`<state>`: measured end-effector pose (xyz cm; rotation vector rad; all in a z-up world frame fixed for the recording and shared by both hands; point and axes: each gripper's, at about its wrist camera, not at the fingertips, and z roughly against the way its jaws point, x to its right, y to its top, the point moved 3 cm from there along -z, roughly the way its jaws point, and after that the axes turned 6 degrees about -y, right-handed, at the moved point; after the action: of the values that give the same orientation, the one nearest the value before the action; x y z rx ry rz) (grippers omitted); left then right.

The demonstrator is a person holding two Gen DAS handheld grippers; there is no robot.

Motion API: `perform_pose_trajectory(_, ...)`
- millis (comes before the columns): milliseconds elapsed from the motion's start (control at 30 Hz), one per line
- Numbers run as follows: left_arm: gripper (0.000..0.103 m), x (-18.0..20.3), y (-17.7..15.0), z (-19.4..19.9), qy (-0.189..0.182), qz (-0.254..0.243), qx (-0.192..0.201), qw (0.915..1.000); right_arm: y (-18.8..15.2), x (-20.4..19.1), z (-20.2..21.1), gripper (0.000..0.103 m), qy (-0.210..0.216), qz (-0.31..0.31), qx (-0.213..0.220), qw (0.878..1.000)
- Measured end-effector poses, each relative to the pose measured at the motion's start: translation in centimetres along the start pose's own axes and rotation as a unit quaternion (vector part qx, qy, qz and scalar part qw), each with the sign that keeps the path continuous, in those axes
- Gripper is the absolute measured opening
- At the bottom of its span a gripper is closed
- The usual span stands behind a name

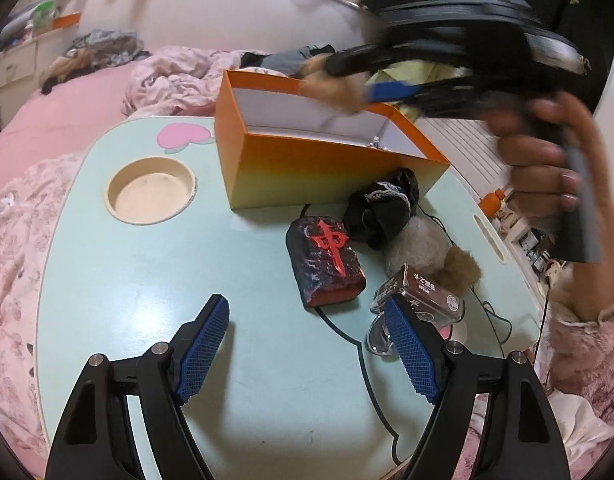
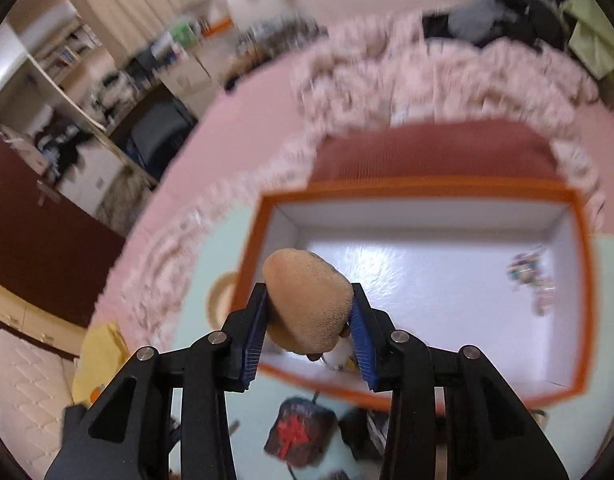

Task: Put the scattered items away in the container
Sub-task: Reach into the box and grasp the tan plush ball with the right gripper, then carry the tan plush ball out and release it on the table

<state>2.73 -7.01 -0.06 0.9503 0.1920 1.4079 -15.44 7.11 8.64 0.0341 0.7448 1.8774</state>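
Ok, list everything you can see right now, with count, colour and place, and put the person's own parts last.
Box: one, orange with white inside, far side of the table.
Table: one, pale green, with a round recess.
Mahjong tile: one, dark with a red character, near the table's middle.
Black cloth: one, against the box's front.
Grey plush: one, beside the cloth.
Clear case: one, by the left gripper's finger.
Tan plush toy: one, held over the box's edge.
Trinkets: a few, blurred, inside the box.
Left gripper: open, empty.
Right gripper: closed on the toy.
Hand: holding the right gripper.
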Motion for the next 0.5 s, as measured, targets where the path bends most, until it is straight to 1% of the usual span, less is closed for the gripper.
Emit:
perform_pose_trajectory(100, 0.080, -0.1, 0.2, -0.1, -0.001, 0.004, 0.001, 1.0000, -1.4, 1.1, 5.1, 0.041, -0.002, 0.013, 0.048, 0.999)
perform_pose_trajectory(133, 0.080, -0.1, 0.3, -0.1, -0.002, 0.006, 0.002, 1.0000, -2.4, 2.0, 7.0, 0.041, -0.014, 0.020, 0.064, 0.998)
perform_pose_trajectory(167, 0.080, -0.1, 0.3, -0.1, -0.002, 0.007, 0.002, 1.0000, -2.5, 2.0, 7.5, 0.041, -0.025, 0.025, 0.071, 0.997)
perform_pose_trajectory(233, 0.080, 0.0, 0.5, -0.1, 0.000, 0.007, 0.004, 1.0000, -3.9, 3.8, 9.2, 0.041, -0.068, 0.037, 0.082, 0.994)
perform_pose_trajectory(300, 0.080, 0.2, 0.6, -0.2, 0.000, 0.006, 0.003, 1.0000, -5.5, 5.4, 9.6, 0.041, -0.098, 0.035, 0.078, 0.992)
perform_pose_trajectory(333, 0.080, 0.4, 0.7, -0.3, 0.001, 0.005, 0.002, 1.0000, -6.2, 6.4, 9.7, 0.041, -0.104, 0.028, 0.072, 0.992)
perform_pose_trajectory(433, 0.080, 1.0, 1.2, -0.2, 0.002, 0.001, 0.005, 1.0000, -8.3, 8.7, 8.4, 0.041, -0.093, -0.002, 0.039, 0.995)
perform_pose_trajectory(500, 0.080, 1.7, 1.8, 0.0, 0.002, -0.004, 0.010, 0.9999, -9.2, 9.4, 7.4, 0.041, -0.091, -0.012, 0.026, 0.995)
